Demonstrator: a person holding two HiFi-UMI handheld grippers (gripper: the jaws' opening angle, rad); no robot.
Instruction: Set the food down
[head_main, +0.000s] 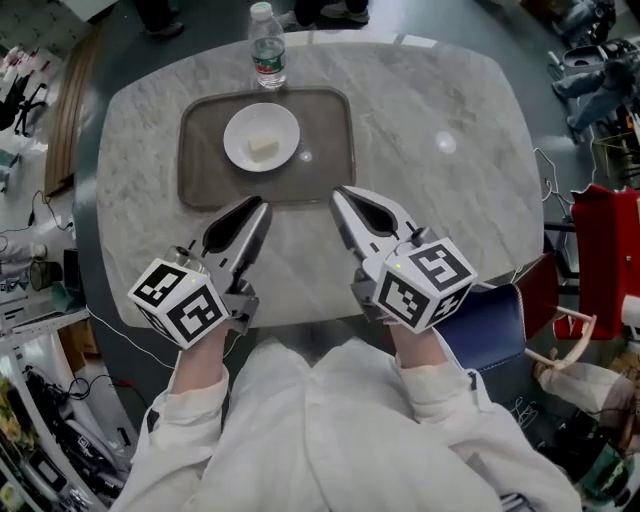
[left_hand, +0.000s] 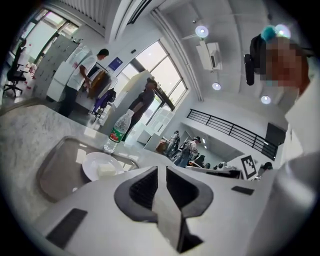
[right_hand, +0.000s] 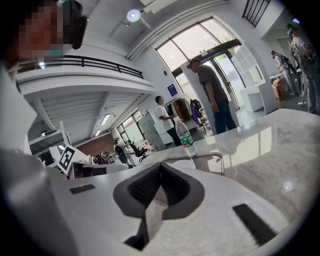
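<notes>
White food (head_main: 263, 147) sits on the plate (head_main: 236, 122) in the tray (head_main: 200, 182), bottle (head_main: 267, 55) at twelve o'clock. Left gripper (head_main: 262, 204) and right gripper (head_main: 337, 193) are pressed together, empty; a stray swing could topple that bottle.

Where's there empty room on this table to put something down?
The marble table right of the tray is all bare, a big patch. The tray's right side, beside the white plate, is free too. It is crowded where the water bottle stands at the tray's far edge, and at the front by the left hand-held gripper and right hand-held gripper.
</notes>
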